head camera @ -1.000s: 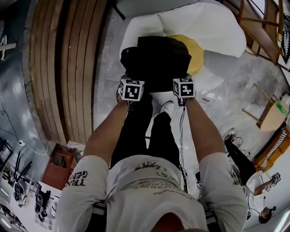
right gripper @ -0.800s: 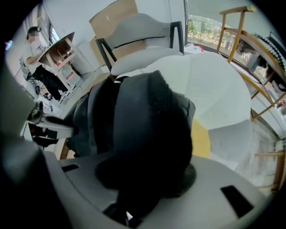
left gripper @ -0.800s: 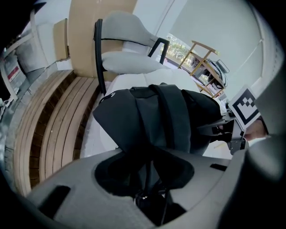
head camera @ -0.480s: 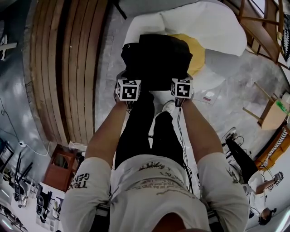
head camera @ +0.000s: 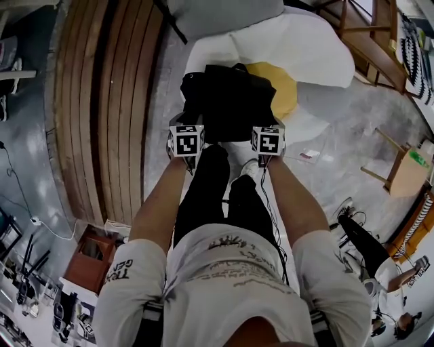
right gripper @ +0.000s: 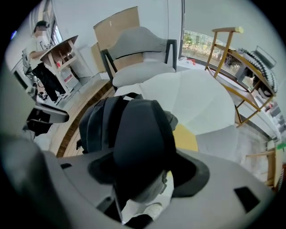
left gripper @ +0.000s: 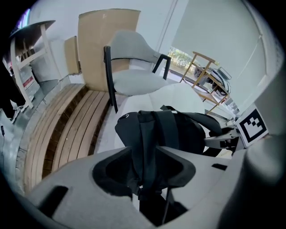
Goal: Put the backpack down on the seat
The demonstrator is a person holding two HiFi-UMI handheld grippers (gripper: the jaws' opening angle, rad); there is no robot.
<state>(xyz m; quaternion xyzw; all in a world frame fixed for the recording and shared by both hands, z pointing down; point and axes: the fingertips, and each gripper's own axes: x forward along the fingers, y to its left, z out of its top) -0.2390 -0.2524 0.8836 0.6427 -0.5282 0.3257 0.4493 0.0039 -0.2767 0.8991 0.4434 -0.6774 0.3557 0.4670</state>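
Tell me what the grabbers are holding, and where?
Nothing. The left gripper and right gripper have just opened their jaws; straps of the backpack lie loose between them.

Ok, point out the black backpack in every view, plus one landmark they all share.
Head view: backpack at upper centre, on the white seat.
Left gripper view: backpack at centre, slightly low.
Right gripper view: backpack fills the middle, a little left.
Shared landmark: the grey chair beyond it, in the upper part of all three views.
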